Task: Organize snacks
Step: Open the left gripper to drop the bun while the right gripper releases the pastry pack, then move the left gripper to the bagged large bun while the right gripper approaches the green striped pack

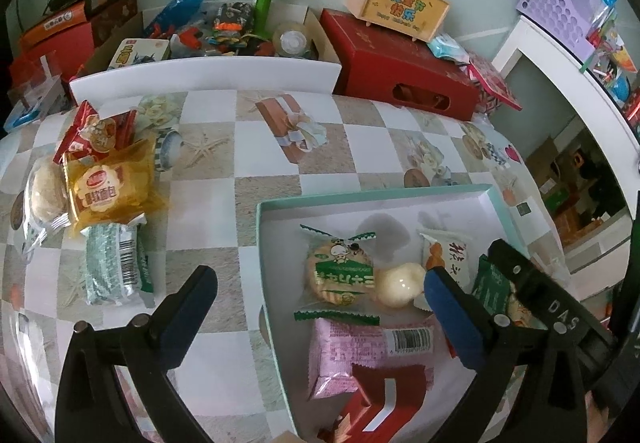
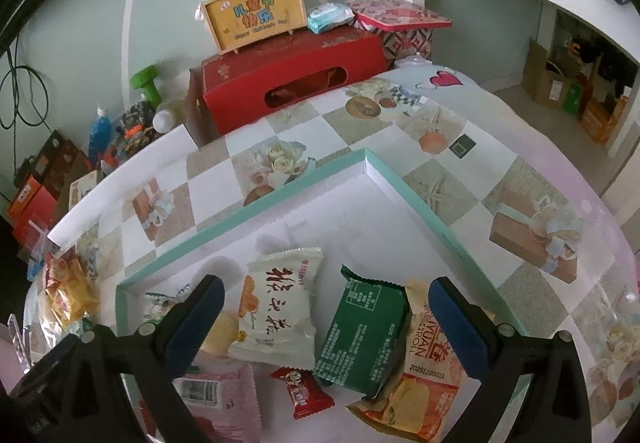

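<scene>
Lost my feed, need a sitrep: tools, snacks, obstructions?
Both tools open, empty. Left tool at tray edge. Four snacks remain outside, yellow packet topmost. Nothing blocking.

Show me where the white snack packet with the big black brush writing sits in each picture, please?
Left wrist view: the white packet lies at the right of the teal-rimmed box, partly behind a tool finger.
Right wrist view: the white packet lies low and centre in the box, beside a dark green packet.
Shared landmark: the yellow handled case on the red box.
</scene>
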Tool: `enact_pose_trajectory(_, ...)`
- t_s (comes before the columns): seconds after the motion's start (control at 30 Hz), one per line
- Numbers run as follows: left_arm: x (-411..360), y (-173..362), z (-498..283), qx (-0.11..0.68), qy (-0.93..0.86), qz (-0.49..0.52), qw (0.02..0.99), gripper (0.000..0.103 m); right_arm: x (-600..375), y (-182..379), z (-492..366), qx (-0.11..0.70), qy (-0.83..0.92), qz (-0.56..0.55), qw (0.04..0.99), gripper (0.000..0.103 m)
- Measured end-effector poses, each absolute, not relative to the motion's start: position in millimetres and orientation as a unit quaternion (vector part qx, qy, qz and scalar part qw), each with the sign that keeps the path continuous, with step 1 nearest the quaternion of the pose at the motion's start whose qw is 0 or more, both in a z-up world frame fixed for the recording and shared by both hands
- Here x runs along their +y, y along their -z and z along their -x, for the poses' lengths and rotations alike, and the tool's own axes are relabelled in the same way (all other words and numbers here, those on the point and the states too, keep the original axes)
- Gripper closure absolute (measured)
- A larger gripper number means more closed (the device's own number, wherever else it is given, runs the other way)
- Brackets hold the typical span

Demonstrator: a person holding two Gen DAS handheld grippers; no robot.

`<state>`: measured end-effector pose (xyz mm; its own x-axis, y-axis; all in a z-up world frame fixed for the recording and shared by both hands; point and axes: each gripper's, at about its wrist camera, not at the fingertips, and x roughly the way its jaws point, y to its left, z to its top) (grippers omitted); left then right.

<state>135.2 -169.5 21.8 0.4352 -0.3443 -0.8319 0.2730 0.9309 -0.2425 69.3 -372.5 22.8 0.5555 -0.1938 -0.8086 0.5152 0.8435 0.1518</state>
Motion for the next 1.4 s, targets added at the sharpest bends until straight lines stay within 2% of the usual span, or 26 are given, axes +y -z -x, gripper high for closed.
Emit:
enact_pose_trajectory(0.23, -141, -28, -129, 0.492, 0.161, 0.025, 0.855, 0.0, -356, -29, -72, 0.42, 0.192, -0.186, 0.867, 0.0)
enact_pose_trajectory(0.97, 0, -33, -132, 0.497, 0.041, 0.086, 0.862, 0.0, -251, -37, -102, 0.431, 0.08, -0.095, 0.894, 0.0)
enact_pose_trajectory(1.4, 61, -30, -153, 0.493, -0.008, 0.132, 0.86, 0.0, -213, -40, -106, 0.419, 0.008, -0.114, 0.901, 0.0)
